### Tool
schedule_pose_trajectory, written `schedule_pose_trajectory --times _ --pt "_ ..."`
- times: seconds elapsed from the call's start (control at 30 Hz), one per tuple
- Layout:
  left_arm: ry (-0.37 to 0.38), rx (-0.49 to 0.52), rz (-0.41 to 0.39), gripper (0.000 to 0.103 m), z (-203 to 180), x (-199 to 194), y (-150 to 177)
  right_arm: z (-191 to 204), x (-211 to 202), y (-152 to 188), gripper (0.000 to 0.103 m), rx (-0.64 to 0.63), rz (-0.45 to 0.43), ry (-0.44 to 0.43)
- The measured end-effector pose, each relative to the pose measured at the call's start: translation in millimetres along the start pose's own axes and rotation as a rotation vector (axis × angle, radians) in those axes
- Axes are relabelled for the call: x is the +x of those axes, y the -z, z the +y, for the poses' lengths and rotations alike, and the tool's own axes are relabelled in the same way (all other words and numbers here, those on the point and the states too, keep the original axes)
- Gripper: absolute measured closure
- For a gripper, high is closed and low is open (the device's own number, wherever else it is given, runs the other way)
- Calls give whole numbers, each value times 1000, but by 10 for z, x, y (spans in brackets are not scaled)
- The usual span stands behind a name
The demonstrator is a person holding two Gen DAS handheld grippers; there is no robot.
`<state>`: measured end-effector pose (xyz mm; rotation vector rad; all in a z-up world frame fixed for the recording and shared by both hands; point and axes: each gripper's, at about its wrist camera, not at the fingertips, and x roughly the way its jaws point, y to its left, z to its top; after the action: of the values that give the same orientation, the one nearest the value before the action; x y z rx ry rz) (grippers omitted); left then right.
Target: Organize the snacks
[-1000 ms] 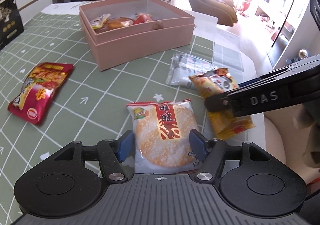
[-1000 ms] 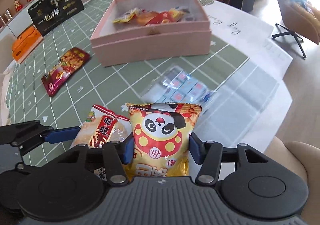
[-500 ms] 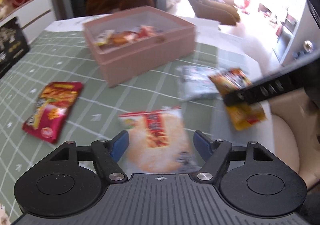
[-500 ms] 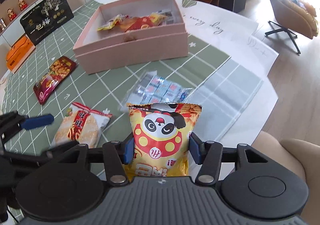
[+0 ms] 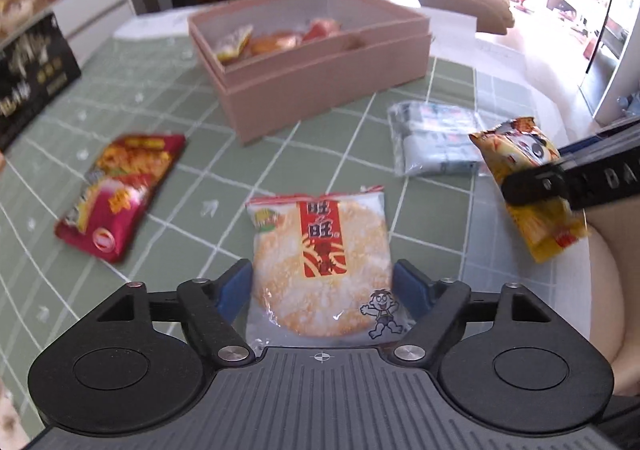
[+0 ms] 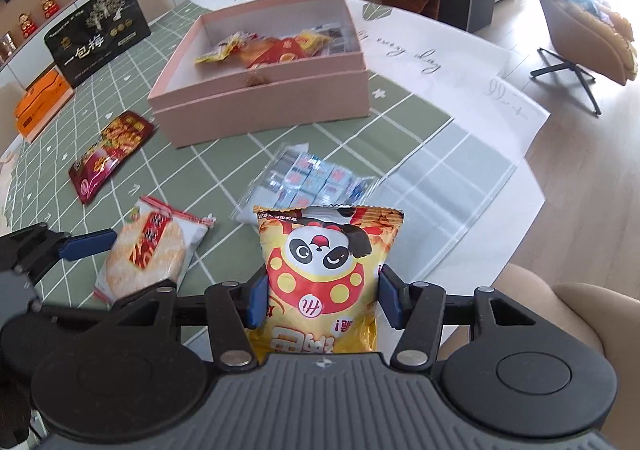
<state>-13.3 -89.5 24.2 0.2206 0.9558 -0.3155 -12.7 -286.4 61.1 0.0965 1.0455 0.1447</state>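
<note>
rice cracker pack point(image 5: 320, 262): clear, flat on green cloth
panda bag point(image 6: 326, 274): yellow, raised upright
red packet point(image 6: 110, 153): flat, left of pink box point(image 6: 260, 105)
pink box: open, holding snacks
</note>
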Motion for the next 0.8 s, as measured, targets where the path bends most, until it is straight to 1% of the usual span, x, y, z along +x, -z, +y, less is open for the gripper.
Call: schedule_pose_trajectory --times 0.03,0.13,0.17,0.23,0.27,0.37,0.43,0.5,0.57,0.63,0.67,0.7,0.73,0.77,0.8 --pt "23 -31 1 17 49 28 -17 14 13 6 49 -6 5 -2" --pt "43 -89 -9 17 152 66 -78 56 27 13 49 -30 13 -10" --pt "53 -108 -8 23 172 63 -95 74 28 9 49 -42 13 -12" --pt "88 -145 -12 23 230 7 -123 102 9 -12 49 -66 8 -17" --pt "108 -159 -40 23 251 -62 -123 105 -14 -37 49 -74 2 -21" --pt "124 -164 -174 23 268 -364 -250 78 -147 -176 49 -82 -35 -35" --pt "155 -167 -272 23 348 -550 -521 62 -297 -363 49 -97 -87 -58" --pt "189 -164 -323 23 482 -620 -890 82 -420 -617 49 -133 -152 -73" --pt "236 -198 -350 23 673 -591 -1257 145 -472 -909 48 -180 -213 -76" --pt "296 -249 -360 23 883 -469 -1643 214 -414 -1223 48 -214 -260 -73" --pt "320 -273 -348 23 960 -378 -1808 241 -354 -1356 48 -223 -273 -76" --pt "339 -301 -312 23 1016 -264 -1949 255 -269 -1494 48 -223 -287 -94" --pt "352 -334 -249 23 1073 -95 -2088 251 -183 -1611 47 -214 -297 -125" --pt "351 -356 -213 24 1118 40 -2159 248 -68 -1734 42 -199 -291 -153" --pt "349 -366 -196 24 1155 152 -2181 251 54 -1841 40 -185 -271 -153"
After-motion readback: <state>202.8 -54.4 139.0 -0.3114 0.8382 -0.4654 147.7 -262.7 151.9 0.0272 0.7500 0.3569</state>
